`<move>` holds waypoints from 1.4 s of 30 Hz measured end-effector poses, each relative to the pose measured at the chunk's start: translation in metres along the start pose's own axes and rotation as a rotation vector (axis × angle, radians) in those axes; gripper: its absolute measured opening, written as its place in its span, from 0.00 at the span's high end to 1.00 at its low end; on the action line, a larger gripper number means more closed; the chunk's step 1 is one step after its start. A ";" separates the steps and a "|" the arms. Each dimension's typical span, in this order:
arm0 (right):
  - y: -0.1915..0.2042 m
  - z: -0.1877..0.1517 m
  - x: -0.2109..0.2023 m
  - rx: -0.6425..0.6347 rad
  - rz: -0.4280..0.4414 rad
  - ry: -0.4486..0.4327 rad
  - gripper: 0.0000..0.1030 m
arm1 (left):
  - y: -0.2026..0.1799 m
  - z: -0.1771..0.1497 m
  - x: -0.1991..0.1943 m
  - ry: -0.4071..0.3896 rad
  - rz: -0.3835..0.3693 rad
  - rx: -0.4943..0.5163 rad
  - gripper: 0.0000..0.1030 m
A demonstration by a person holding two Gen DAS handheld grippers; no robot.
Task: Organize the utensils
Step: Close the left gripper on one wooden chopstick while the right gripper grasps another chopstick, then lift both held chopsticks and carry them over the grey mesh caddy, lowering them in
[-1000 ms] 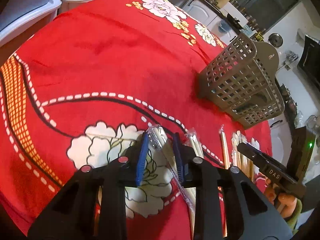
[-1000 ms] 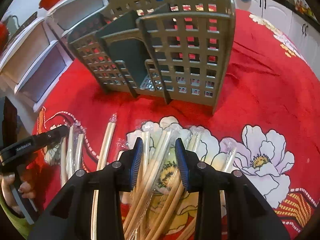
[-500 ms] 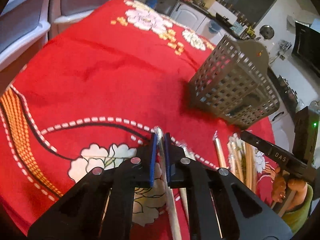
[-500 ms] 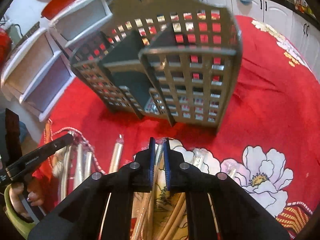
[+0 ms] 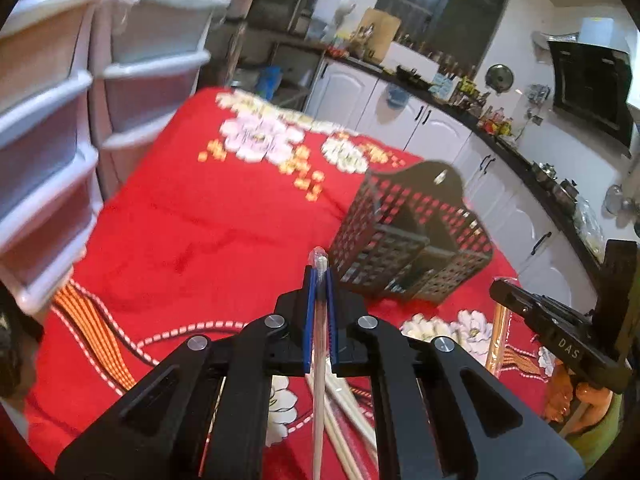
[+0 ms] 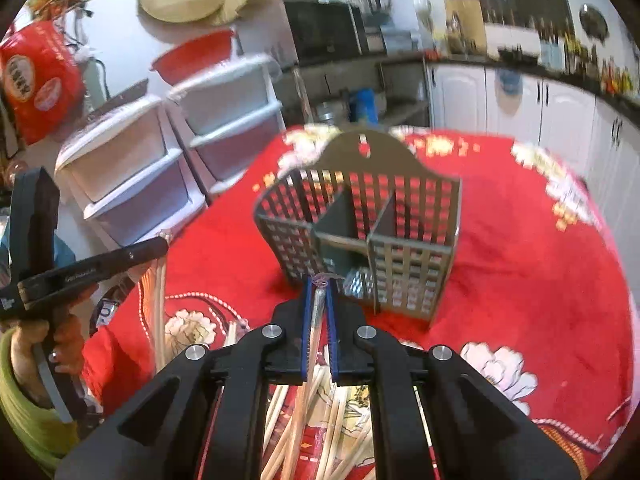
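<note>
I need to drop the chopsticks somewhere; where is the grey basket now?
The grey basket stands on the red cloth, straight ahead in the right wrist view, right of the white drawers.

The left wrist view looks forward and down along its own gripper (image 5: 319,276), from above the near edge of a table with a red flowered cloth (image 5: 192,216). It faces the far kitchen counter (image 5: 472,112), with white drawers (image 5: 48,128) at the left. The right wrist view looks the same way along its gripper (image 6: 319,284), facing the drawers (image 6: 168,160) and cupboards (image 6: 520,108). Both views share the cloth (image 6: 520,272) and the grey slotted holder (image 5: 408,236) (image 6: 360,216), which sits nearer and more central in the right view. Each view catches the other gripper at its edge.
</note>
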State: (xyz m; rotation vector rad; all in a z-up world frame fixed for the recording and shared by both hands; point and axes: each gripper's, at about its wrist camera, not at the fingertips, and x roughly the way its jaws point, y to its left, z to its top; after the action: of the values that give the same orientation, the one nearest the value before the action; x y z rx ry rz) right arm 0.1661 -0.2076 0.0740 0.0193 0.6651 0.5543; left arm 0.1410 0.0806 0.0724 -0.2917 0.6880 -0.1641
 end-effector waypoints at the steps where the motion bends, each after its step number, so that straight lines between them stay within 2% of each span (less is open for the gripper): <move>1: 0.002 0.002 -0.006 -0.009 -0.004 -0.017 0.94 | -0.004 0.003 -0.003 -0.009 -0.003 0.006 0.99; 11: 0.004 0.022 -0.059 -0.030 -0.020 -0.171 0.95 | -0.039 0.035 -0.038 -0.120 -0.049 0.063 0.99; 21: 0.003 0.057 -0.089 -0.043 -0.050 -0.295 0.95 | -0.077 0.080 -0.065 -0.238 -0.079 0.123 0.99; 33: 0.001 0.121 -0.101 -0.056 -0.049 -0.421 0.95 | -0.107 0.137 -0.055 -0.352 -0.045 0.123 0.99; 42: -0.011 0.153 -0.084 -0.045 -0.064 -0.440 0.95 | -0.116 0.164 -0.025 -0.403 -0.049 0.110 0.99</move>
State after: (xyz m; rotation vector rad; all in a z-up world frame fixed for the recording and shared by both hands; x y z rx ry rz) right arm 0.2077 -0.2349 0.2421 0.0749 0.2240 0.4825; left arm 0.2217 0.0110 0.2446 -0.2268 0.2718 -0.1830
